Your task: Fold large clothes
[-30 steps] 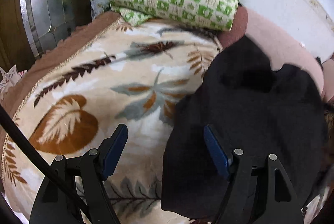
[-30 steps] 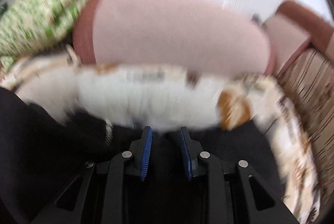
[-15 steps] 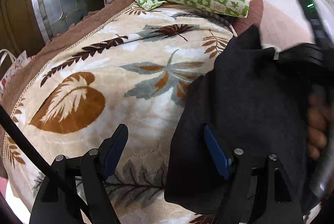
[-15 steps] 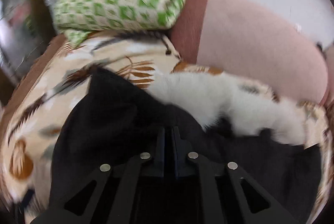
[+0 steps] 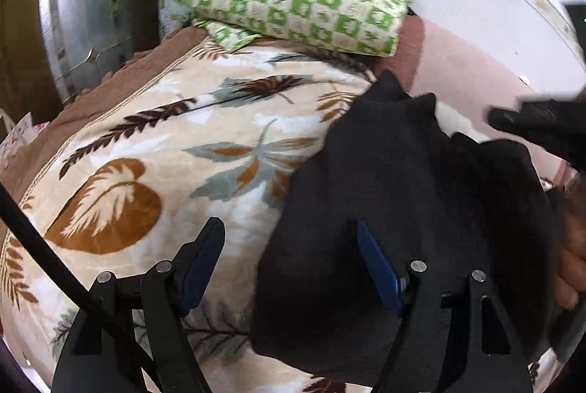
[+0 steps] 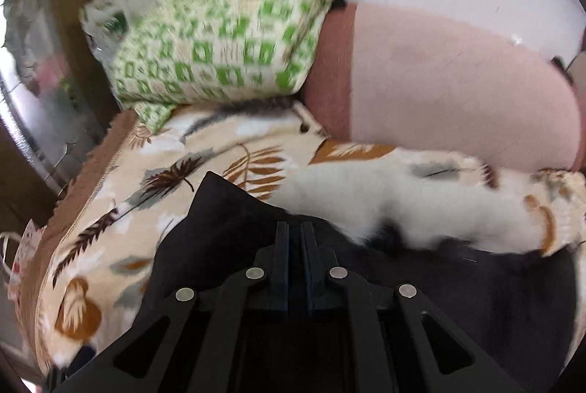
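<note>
while the right claw [image 6: 295, 237] pinches the black garment [image 6: 227, 221], the left claw [image 5: 289, 246] gapes.

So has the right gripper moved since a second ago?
Yes. In its own view the green checked blanket slid from the left edge toward the middle, so the right gripper, closed on the black garment, swung leftward.

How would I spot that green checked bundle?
Find the bed under the leaf-print blanket. At its far end, against the white wall, lies the folded green-and-cream checked cloth. Nothing else there is green or checked; the black garment nearby is plain.
</note>
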The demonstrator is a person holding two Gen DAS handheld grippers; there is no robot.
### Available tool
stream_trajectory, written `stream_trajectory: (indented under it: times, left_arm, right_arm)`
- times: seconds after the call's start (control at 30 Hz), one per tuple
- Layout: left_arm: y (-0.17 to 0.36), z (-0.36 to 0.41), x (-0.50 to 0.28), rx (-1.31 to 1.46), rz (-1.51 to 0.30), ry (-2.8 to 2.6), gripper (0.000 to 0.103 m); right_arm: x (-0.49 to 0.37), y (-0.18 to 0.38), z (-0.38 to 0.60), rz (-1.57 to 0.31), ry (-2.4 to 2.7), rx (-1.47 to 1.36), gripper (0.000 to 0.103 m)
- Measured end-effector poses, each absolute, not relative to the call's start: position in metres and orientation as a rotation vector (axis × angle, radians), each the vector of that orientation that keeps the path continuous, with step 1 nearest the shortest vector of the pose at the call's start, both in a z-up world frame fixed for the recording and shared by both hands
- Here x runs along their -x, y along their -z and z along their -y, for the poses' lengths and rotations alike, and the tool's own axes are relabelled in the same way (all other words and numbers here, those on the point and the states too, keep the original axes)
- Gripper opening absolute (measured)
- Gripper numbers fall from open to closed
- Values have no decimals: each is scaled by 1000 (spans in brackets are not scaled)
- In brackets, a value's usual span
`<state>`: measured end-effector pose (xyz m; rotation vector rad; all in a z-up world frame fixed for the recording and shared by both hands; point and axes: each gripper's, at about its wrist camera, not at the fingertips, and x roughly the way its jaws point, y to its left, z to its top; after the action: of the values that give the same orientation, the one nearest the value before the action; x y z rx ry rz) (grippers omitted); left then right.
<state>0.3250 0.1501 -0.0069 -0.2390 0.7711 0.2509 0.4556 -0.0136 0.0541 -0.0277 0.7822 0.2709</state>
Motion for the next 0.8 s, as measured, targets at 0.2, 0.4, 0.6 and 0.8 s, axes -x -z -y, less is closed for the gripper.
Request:
stream_trajectory:
  times: [0.2, 0.4, 0.6, 0.8]
  left_arm:
    - [18, -129, -340, 58, -773, -313, 74]
    - [27, -140, -348, 98, -817, -323, 76]
    - [32, -143, -353, 93, -832, -351, 76]
    - [11, -157, -339, 169, -802, -330, 72]
  right_arm:
    - [-441, -19, 130, -855, -39, 21, 9]
    - [-444, 27, 273, -908, 284, -217, 0]
    - [-449, 29, 299, -934, 366, -248, 0]
    - [-416, -41, 228, -758, 214, -33, 1]
